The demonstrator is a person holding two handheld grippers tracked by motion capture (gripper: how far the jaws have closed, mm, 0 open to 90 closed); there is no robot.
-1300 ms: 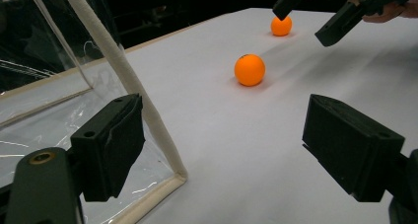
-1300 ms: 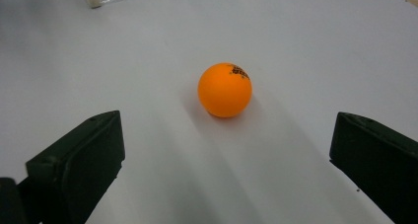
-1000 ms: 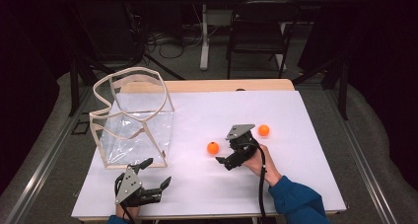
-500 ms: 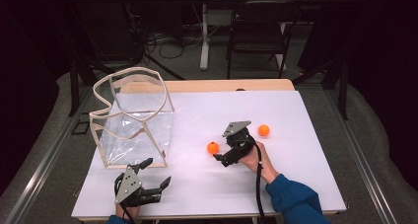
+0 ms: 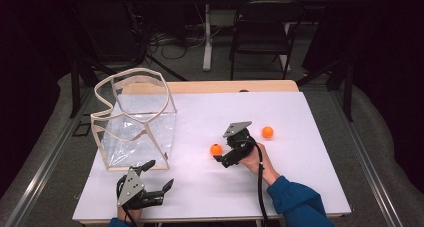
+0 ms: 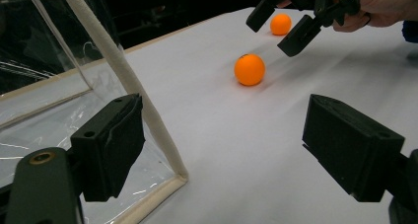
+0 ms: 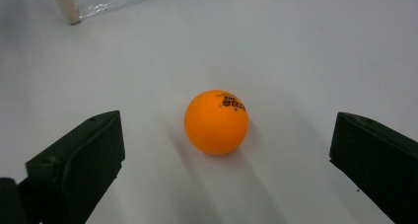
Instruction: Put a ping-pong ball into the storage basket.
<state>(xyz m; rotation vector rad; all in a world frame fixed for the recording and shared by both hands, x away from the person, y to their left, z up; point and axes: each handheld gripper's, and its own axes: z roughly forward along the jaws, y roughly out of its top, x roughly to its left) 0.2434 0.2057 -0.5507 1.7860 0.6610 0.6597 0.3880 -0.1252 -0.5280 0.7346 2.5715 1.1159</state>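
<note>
High view: a white table (image 5: 310,187) carries a clear, tan-framed container (image 5: 135,119) at its left side and two orange balls on the bare surface to the container's right. The near ball (image 5: 216,149) lies roughly mid-table; the far ball (image 5: 267,132) lies well apart from it, toward the right. The right gripper (image 5: 226,160), held in a hand (image 5: 255,159) with a blue sleeve (image 5: 297,202), is angled toward the near ball and sits just beside it, jaws spread and holding nothing. The left gripper (image 5: 159,176) rests near the table's front edge, below the container's front corner, jaws likewise spread and empty. Right gripper view: the near ball (image 7: 216,121), bearing small dark print on top, sits on the table between and beyond the two parted jaws, untouched by either; a corner of the container frame (image 7: 66,7) appears at upper left. Left gripper view: the parted jaws frame the container's front corner post (image 6: 143,110) at left, the near ball (image 6: 249,69) beyond, and the right gripper (image 6: 278,31) open just past it, with the far ball (image 6: 280,23) behind.
</note>
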